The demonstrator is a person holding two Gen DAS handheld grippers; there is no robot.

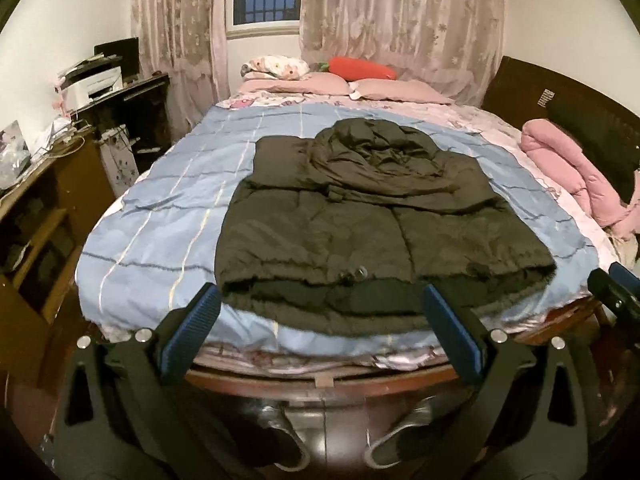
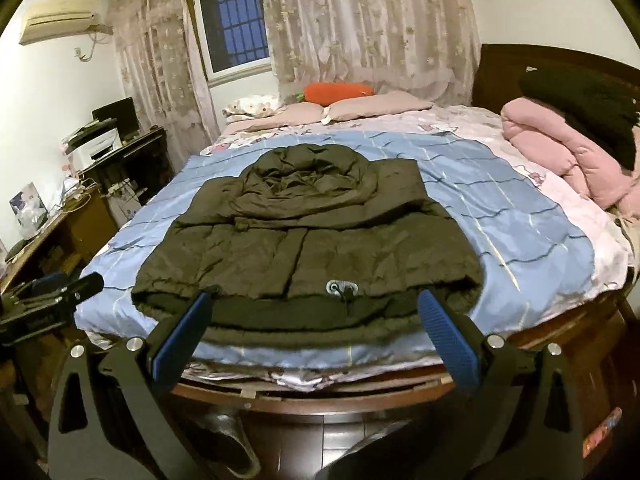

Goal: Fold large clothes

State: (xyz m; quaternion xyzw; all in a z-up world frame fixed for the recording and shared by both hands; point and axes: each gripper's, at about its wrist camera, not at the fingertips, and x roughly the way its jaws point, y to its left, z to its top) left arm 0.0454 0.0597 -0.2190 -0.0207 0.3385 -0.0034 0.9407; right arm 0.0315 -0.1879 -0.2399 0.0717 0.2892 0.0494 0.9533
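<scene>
A: How does the left gripper [image 1: 322, 300] stand?
B: Spread wide, its blue pads [image 1: 454, 334] well apart, nothing between them. It hangs off the foot of the bed [image 1: 320, 380], near the hem of the dark jacket [image 1: 372, 216] but apart from it.

A: And the right gripper [image 2: 320, 308]?
B: The same: jaws wide, empty, just short of the hem. The left pad's tip seems very near the cloth; I cannot tell whether it touches.

A: Where does the jacket lie?
B: Flat on the blue checked quilt [image 1: 160, 216], near the foot end, hood [image 1: 376, 152] away from the grippers. Its lower part is folded up, so the hem edge shows doubled layers. A small cord toggle [image 2: 341, 288] sits at the near edge.

A: Anything else on the bed?
B: Pink pillows [image 1: 332, 82] and a red carrot-shaped cushion [image 1: 364, 68] at the far end, and a pink padded garment [image 2: 568, 160] on the right side, well apart from the jacket
</scene>
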